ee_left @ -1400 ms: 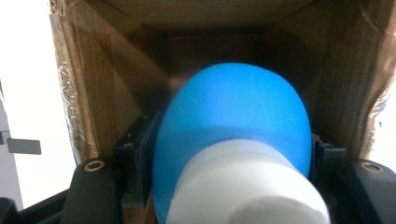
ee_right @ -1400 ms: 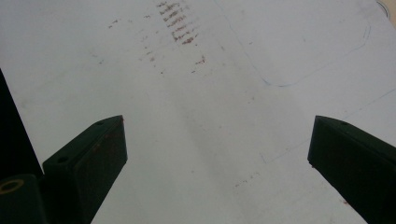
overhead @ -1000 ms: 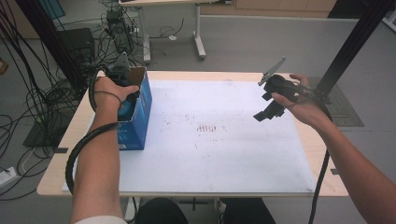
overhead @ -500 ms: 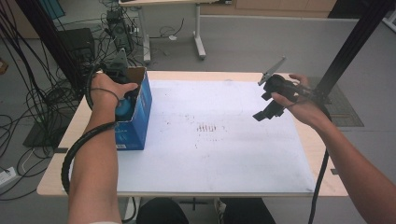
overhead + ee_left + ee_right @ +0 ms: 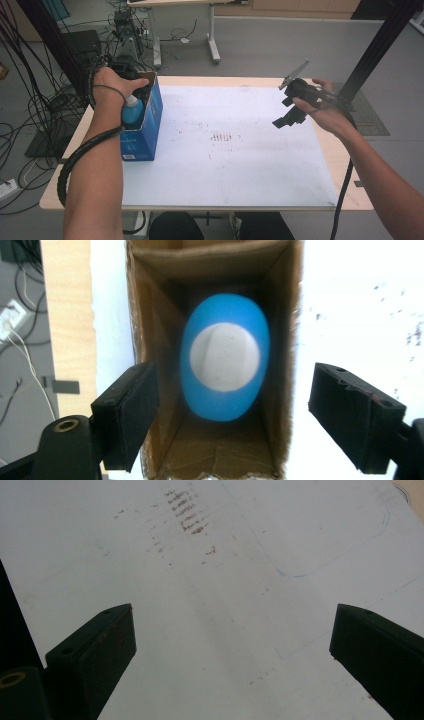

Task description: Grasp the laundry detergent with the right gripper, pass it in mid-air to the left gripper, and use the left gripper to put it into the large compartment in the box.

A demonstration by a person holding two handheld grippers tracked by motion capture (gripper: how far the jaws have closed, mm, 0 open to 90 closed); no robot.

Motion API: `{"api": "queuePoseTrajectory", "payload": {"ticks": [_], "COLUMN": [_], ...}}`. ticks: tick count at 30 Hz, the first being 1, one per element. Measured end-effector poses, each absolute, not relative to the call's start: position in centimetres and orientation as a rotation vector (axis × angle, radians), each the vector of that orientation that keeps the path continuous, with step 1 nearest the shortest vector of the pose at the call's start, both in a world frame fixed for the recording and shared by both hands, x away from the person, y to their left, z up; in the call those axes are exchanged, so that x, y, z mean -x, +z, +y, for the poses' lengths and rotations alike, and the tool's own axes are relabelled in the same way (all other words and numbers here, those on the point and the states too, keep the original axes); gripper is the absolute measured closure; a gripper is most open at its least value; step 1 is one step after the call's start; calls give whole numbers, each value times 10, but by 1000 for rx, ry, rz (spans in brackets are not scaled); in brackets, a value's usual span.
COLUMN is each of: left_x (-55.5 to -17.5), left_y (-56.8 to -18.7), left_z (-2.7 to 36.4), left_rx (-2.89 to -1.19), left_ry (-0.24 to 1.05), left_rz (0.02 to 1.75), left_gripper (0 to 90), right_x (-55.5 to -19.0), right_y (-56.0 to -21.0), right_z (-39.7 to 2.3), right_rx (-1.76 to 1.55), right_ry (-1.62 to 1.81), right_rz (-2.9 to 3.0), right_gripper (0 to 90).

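Directly below left gripper (image 5: pixel 232 415), fingers spread wide: blue bottle (image 5: pixel 226 365), upright in open carton (image 5: pixel 150 340). Right gripper (image 5: pixel 290 115) likewise unclenched, well apart over worktop (image 5: pixel 240 170).

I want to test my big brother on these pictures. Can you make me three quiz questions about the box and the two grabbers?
1. True or false: the blue bottle stands inside the cardboard box.
2. What colour is the bottle's cap? A red, B white, C green.
3. Fill in: the right gripper hangs over the white ____ with nothing between its jaws.

Key: 1 true. 2 B. 3 sheet; its jaws are wide apart, as are those of the left gripper above the box.
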State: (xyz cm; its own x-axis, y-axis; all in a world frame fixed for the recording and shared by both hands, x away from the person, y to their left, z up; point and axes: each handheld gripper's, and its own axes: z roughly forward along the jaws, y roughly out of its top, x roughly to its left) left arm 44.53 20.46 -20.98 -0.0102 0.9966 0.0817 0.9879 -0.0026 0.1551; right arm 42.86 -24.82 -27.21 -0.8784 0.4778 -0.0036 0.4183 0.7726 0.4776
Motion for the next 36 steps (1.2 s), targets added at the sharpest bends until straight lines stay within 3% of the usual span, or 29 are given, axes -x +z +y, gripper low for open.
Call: {"api": "queuePoseTrajectory", "payload": {"ticks": [14,27,36], "left_x": [-446,-459,-462], "left_y": [-181,-187,-191], "left_z": [147,81,68], "left_rx": [-2261,-2339,-2345], "left_ry": [309,279,264], "left_rz": [1981,1824,1797], "left_gripper": [118,87,87], "right_x": [-439,-451,-455], "right_y": [-268,-263,-260], "right_z": [-256,-261,-259], "right_rx": [-745,-784,-783], "right_ry": [655,621,596], "right_rz": [2842,2838,2838], "right_gripper": [46,47,47]}}
